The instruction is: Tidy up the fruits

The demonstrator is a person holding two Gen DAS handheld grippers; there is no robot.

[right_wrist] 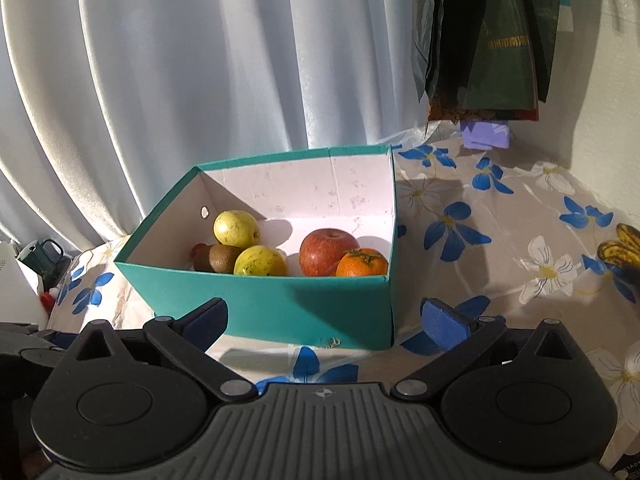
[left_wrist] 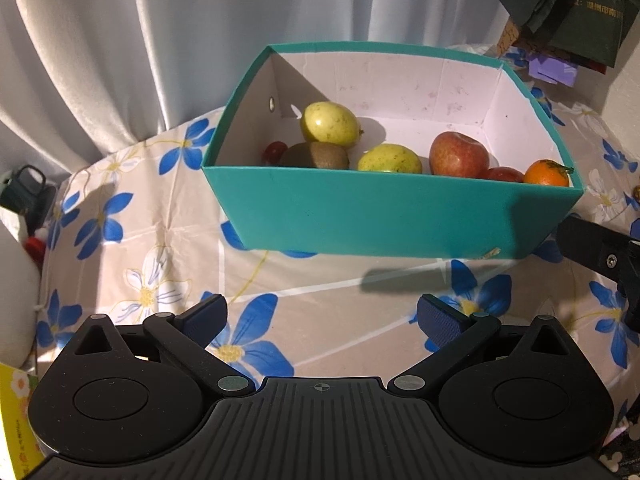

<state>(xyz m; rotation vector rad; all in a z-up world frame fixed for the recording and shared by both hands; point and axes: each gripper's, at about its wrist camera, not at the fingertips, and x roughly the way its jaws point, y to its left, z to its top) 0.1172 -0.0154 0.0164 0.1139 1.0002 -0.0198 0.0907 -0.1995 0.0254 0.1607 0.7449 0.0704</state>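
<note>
A teal box [left_wrist: 384,216] sits on a flower-print tabletop [left_wrist: 160,264] before a pale curtain [left_wrist: 120,40], its white interior holding the fruit. Against the box's left wall lies a yellow-green fruit [left_wrist: 330,123], with a kiwi [left_wrist: 320,156] just in front of it and a small red fruit [left_wrist: 275,151] tucked beside the kiwi. A second yellow-green fruit [left_wrist: 390,159] rests against the box's front wall near its middle. To its right stands an apple [left_wrist: 458,154], and an orange [left_wrist: 547,174] fills the box's front right corner, a second small red fruit [left_wrist: 505,174] wedged between them. The left tool [left_wrist: 322,316] hangs in front of the box, fingers spread wide and gripping nothing. The right tool [right_wrist: 324,316] hangs before the box's front right corner, equally wide open and empty-handed. Bananas [right_wrist: 622,250] lie on the tabletop well to the right of the box. Dark bags [right_wrist: 488,40] hang beyond the box's far right corner.
</note>
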